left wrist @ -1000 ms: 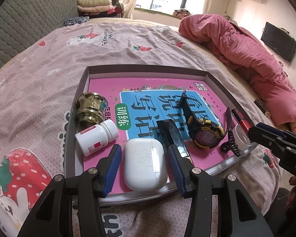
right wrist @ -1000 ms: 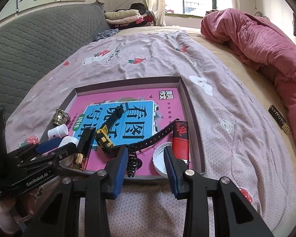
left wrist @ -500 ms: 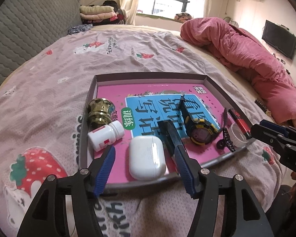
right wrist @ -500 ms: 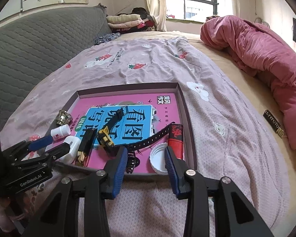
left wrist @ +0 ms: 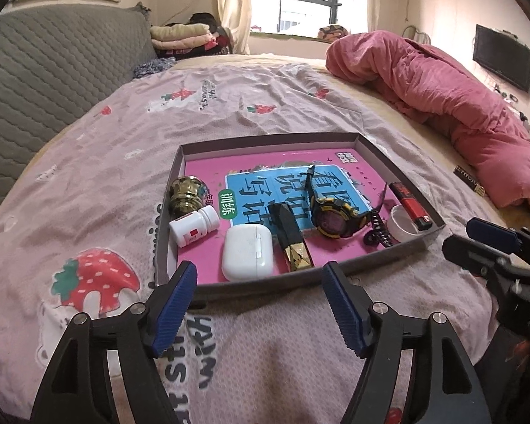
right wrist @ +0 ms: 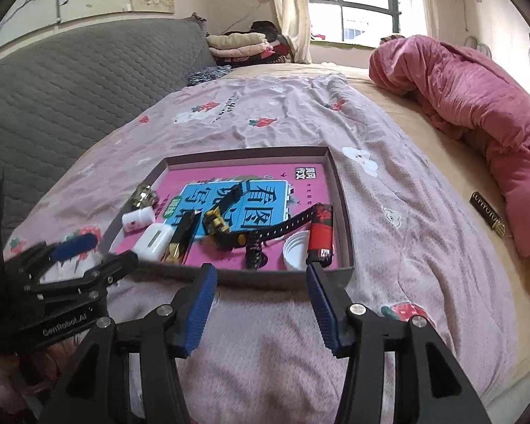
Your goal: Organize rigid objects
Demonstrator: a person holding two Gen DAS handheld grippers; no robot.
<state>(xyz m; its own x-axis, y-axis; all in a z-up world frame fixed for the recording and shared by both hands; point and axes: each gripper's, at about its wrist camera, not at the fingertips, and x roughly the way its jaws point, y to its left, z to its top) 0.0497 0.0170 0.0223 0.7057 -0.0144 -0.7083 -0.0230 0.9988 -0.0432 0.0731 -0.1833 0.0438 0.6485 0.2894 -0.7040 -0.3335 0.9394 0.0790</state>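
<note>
A shallow grey tray (left wrist: 265,140) (right wrist: 342,198) lies on the bed with a pink and blue book inside. On it are a brass knob (left wrist: 187,196), a white pill bottle (left wrist: 193,227), a white earbud case (left wrist: 248,251), a black and gold bar (left wrist: 292,240), a yellow and black watch (left wrist: 334,216), a white cap (left wrist: 402,225) and a red lighter (left wrist: 409,205). My left gripper (left wrist: 259,309) is open and empty, just in front of the tray. My right gripper (right wrist: 261,305) is open and empty, in front of the tray's near right edge.
A pink quilt (left wrist: 441,95) is heaped along the right of the bed. A grey padded headboard (left wrist: 46,81) runs along the left. Folded clothes (left wrist: 180,35) lie at the far end. A small dark label (right wrist: 487,213) lies on the sheet at the right.
Both grippers have drawn back from the tray and opened wider. The left jaws, earlier on either side of the earbud case, now stand in front of the tray's edge. The case stays in the tray.
</note>
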